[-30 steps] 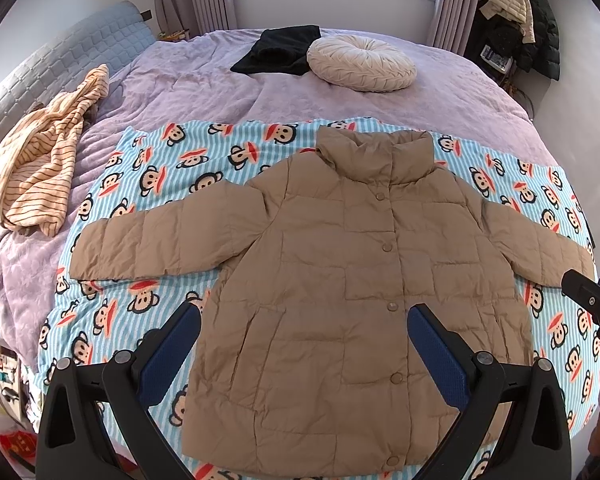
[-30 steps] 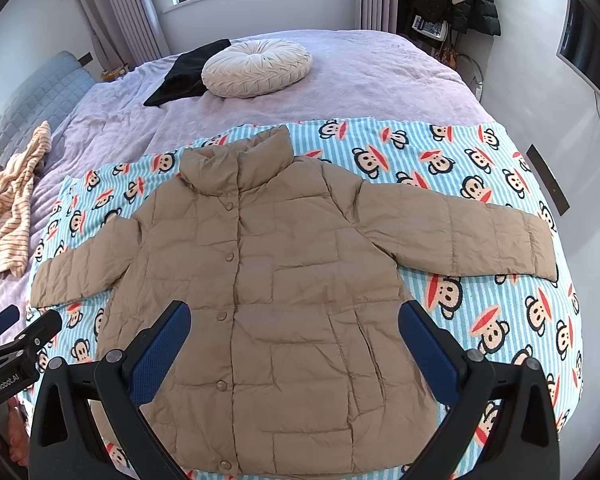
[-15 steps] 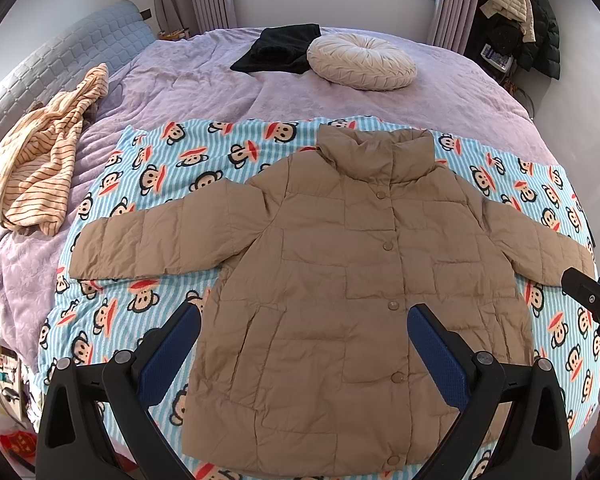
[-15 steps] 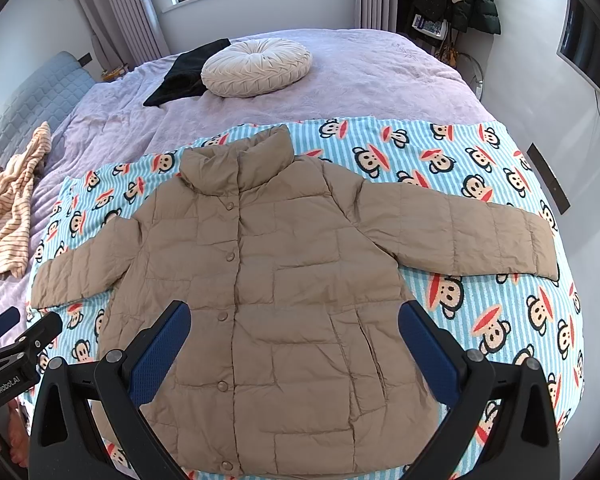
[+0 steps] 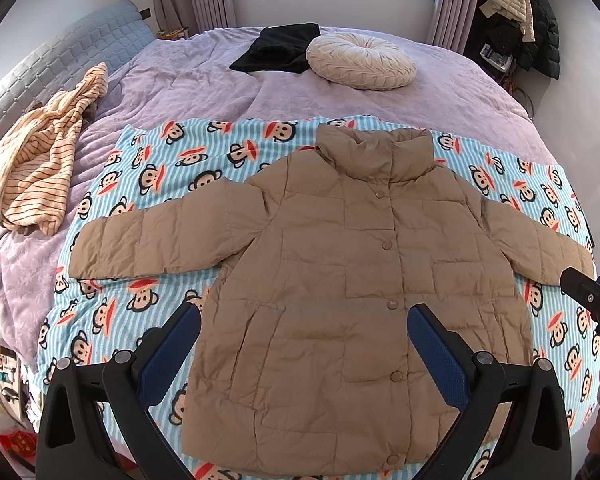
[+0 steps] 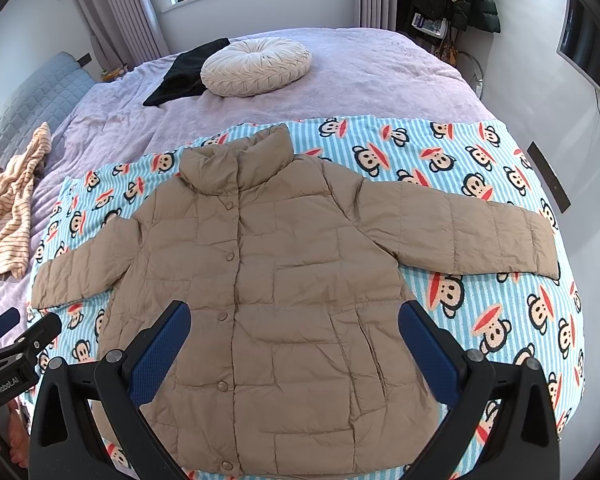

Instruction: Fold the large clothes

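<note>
A tan quilted puffer jacket (image 5: 340, 280) lies flat, front up and buttoned, sleeves spread out, on a blue striped monkey-print blanket (image 5: 160, 168) on the bed. It also shows in the right wrist view (image 6: 268, 280). My left gripper (image 5: 304, 344) hovers open and empty above the jacket's lower body. My right gripper (image 6: 294, 340) hovers open and empty above the lower body too. The right gripper's tip shows at the right edge of the left wrist view (image 5: 588, 300), beside the right sleeve cuff. The left gripper's tip shows at the left edge of the right wrist view (image 6: 16, 344).
A purple bedspread (image 5: 204, 80) covers the bed. A round cream cushion (image 5: 360, 60) and a black garment (image 5: 280, 48) lie at the far side. A striped beige garment (image 5: 40, 152) lies at the left. Coats (image 5: 528, 12) hang at the far right.
</note>
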A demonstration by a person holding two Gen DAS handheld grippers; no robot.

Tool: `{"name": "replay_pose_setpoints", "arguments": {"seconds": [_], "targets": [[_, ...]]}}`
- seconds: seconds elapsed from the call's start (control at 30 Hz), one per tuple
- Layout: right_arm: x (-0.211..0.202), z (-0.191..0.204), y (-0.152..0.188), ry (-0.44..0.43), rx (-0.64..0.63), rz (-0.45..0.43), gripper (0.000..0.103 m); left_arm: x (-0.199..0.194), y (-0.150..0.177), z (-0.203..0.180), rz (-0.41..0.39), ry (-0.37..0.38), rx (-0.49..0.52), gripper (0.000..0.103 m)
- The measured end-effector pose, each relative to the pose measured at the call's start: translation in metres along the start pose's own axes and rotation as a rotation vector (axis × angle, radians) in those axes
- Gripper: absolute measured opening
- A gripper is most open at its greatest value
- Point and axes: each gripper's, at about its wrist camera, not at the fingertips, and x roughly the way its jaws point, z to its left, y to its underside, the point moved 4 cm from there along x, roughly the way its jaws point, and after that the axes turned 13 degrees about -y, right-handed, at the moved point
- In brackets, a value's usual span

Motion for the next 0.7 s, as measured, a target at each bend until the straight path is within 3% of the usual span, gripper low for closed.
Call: {"name": "replay_pose_setpoints", "arguments": {"seconds": [0.7], "targets": [[0.0005,0.005,0.0053,-0.052,-0.002,0.013,0.103,-0.0042,0.0063,0.0005,0.01,-0.008,-0.02,0.103]]}}
